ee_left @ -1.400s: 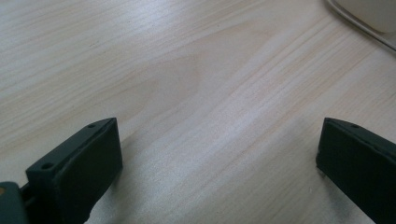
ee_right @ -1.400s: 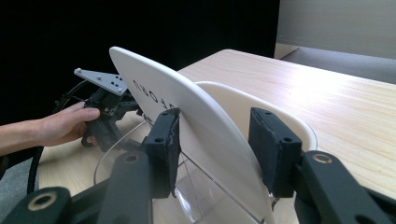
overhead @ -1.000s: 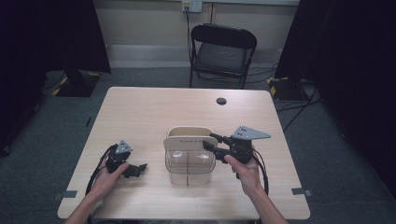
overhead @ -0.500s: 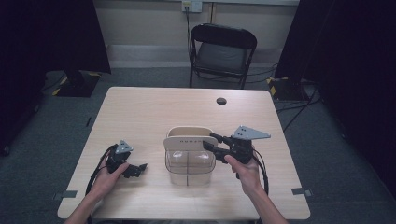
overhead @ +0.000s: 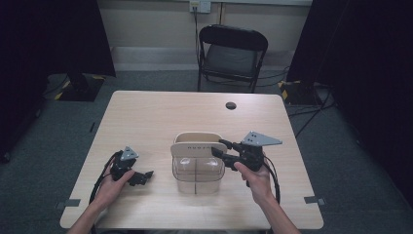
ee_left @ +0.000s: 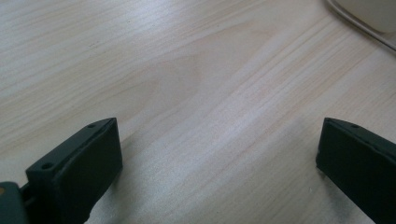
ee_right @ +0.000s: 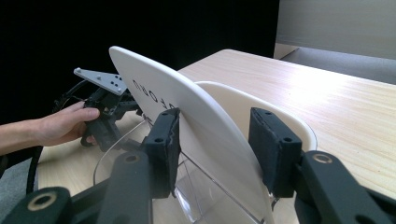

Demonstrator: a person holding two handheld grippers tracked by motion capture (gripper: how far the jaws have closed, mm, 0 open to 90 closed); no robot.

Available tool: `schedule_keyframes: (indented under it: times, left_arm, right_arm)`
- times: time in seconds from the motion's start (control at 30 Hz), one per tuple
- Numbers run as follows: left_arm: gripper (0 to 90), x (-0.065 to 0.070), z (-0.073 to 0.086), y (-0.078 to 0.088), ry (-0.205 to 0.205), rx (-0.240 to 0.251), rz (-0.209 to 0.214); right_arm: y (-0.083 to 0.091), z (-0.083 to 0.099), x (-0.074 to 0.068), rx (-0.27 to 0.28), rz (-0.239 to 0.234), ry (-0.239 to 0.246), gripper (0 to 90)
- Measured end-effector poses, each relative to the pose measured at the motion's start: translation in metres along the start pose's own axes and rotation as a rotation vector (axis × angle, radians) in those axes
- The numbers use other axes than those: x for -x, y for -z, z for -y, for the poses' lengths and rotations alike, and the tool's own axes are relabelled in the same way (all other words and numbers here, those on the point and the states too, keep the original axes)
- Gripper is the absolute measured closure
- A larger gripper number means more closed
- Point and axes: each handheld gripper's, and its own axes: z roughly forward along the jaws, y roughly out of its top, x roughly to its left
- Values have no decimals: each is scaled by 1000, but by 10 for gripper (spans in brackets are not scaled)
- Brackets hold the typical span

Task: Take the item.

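Your bench point(overhead: 160, 122) carries one piece of work: a clear plastic container point(overhead: 197, 170) standing near its front middle, with a cream lid point(overhead: 198, 145) propped upright on edge across its rim. A small black disc point(overhead: 231, 105) lies well apart, toward the far edge, and a folding chair point(overhead: 233, 53) stands beyond the bench.

Your right gripper point(ee_right: 215, 140) comes in from the container's right, its fingers point(ee_right: 166, 140) clenched around the thin lid, one pad on each face. The far pad does not look flush against the curved face, so the hold seems to rest on a narrow patch near the lid's edge.

Your left gripper point(overhead: 139, 176) rests on the bench just left of the container, its fingers point(ee_left: 79, 168) released and spread wide over bare wood.

The risk lies in that thin, smooth lid. If you tilt or swing it quickly, it could pivot between the pads or slip out. Nothing steadies the light container, so dragging the lid against its rim may tip it or slide it across the bench.
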Motion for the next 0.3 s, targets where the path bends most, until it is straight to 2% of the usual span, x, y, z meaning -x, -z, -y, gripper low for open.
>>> schedule_keyframes:
  times: [0.3]
  left_arm:
    - [0,0,0,0,-1,-1,0]
  right_arm:
    - [0,0,0,2,-2,-2,542]
